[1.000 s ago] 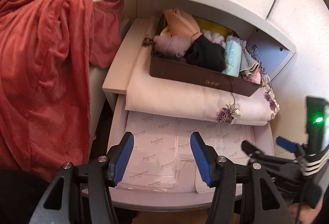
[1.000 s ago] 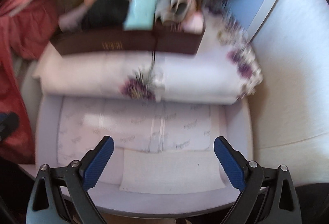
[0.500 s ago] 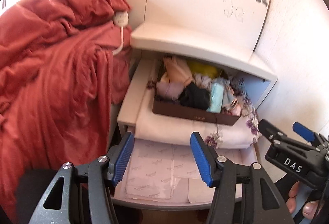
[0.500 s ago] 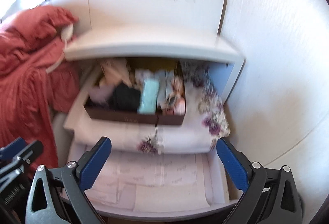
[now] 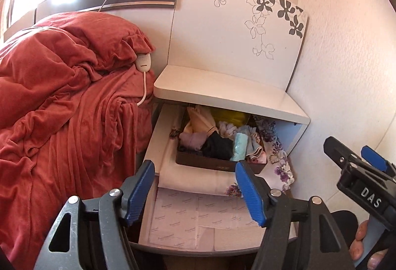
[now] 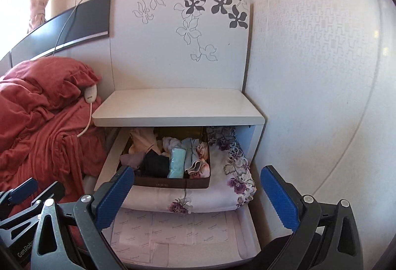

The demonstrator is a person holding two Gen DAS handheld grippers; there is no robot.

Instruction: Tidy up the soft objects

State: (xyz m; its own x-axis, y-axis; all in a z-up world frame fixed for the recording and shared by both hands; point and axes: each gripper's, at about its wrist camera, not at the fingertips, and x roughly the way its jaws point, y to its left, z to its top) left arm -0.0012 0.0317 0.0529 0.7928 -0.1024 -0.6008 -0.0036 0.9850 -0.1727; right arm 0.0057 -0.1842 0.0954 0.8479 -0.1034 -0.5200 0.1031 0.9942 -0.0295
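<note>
Both the left gripper (image 5: 194, 192) and the right gripper (image 6: 201, 198) are spread wide and carry nothing. The rolled clothes (image 6: 170, 158) sit in a brown box (image 6: 173, 183) on a folded cloth (image 6: 217, 193) in the open drawer (image 5: 153, 146). I think it is best to come down slowly and take one roll at its middle. The back of the box is hidden under the shelf (image 6: 178, 109)

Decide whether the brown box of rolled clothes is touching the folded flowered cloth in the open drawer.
Touching. In the right wrist view the brown box sits directly on the folded flowered cloth, its bottom edge pressed against the fabric with no gap.
</note>
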